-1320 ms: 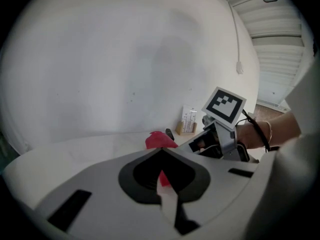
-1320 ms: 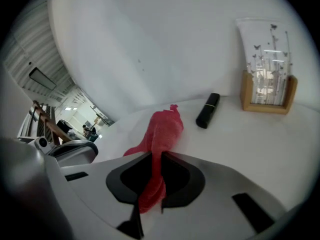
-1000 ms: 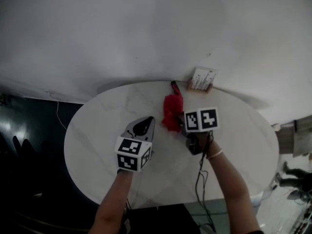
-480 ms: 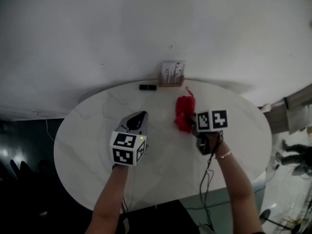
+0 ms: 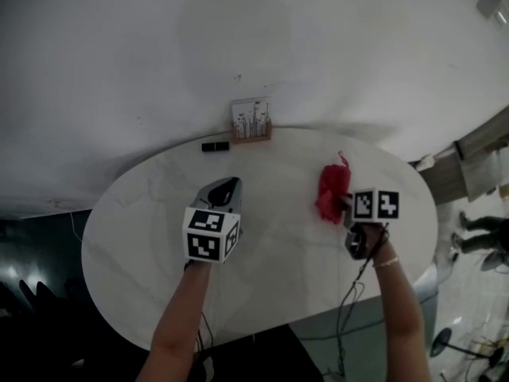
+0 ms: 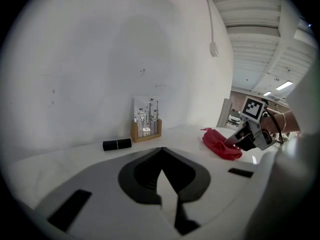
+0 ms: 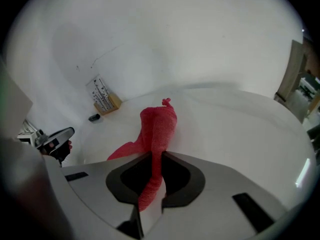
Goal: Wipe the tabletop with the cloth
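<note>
One plain white wall (image 5: 238,46) fills the space behind everything, and against it stands a white oval table (image 5: 270,277) with faint grey veining in its top. Two bare forearms reach in over the near edge, each carrying a gripper topped with a marker cube. The left gripper (image 5: 229,183) is over the middle of the tabletop, a little left of centre; its jaws are pressed fully together with nothing between them, their tips meeting in a point in the left gripper view (image 6: 161,149). The right gripper (image 5: 343,205) is over the right part of the table, and its jaws are clamped tight on a trailing end of the red cloth (image 5: 332,189). From that grip the cloth (image 7: 157,126) runs away toward the wall as a bunched, crumpled strip lying on the tabletop, well apart from the left gripper. At the far edge, by the wall, stands a small wooden holder (image 5: 252,120) of printed cards, and just to its left lies a short black cylinder (image 5: 215,146) on its side.
</note>
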A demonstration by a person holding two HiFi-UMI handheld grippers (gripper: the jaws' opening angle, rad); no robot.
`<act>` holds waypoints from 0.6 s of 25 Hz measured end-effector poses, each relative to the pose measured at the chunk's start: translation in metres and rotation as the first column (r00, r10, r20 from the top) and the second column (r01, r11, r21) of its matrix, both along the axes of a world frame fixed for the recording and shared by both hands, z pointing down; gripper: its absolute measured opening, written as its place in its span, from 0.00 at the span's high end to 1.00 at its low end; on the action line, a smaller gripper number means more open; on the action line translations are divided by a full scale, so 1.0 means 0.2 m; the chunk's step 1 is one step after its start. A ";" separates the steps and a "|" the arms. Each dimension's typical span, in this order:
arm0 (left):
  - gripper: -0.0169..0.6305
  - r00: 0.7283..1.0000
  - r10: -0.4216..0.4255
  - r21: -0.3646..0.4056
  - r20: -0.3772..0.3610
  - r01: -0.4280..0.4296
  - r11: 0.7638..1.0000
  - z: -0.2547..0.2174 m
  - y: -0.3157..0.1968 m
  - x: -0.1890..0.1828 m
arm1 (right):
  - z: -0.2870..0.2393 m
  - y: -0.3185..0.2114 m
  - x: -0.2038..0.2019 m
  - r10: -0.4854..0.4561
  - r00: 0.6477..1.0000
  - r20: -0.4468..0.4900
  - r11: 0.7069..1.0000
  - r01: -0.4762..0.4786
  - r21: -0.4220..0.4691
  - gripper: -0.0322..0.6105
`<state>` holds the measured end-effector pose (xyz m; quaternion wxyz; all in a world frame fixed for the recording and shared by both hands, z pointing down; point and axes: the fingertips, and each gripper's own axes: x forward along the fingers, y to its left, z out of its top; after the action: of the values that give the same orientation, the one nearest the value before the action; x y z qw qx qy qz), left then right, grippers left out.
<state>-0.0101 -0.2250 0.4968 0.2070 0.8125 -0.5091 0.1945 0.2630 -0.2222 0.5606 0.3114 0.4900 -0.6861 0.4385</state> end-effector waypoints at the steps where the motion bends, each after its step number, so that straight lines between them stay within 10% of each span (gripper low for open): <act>1: 0.97 1.000 -0.005 0.000 0.004 0.005 1.000 0.00 -0.01 0.00 | -0.02 0.01 0.01 0.002 1.000 0.005 1.000 -0.002 0.007 0.88; 8: 0.96 0.992 -0.125 -0.013 0.021 0.126 0.992 0.02 -0.08 -0.19 | -0.24 -0.06 -0.30 -0.112 0.989 0.098 0.990 0.102 0.097 0.88; 15: 0.59 0.968 -0.242 -0.079 0.070 0.247 0.966 0.13 -0.21 -0.37 | -0.35 -0.11 -0.66 -0.241 0.958 0.157 0.965 0.219 0.144 0.88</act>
<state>-0.0831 -0.2663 0.5228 0.2496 0.7276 -0.6022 0.2136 0.1303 -0.2441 0.4906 0.2682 0.3853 -0.7891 0.3960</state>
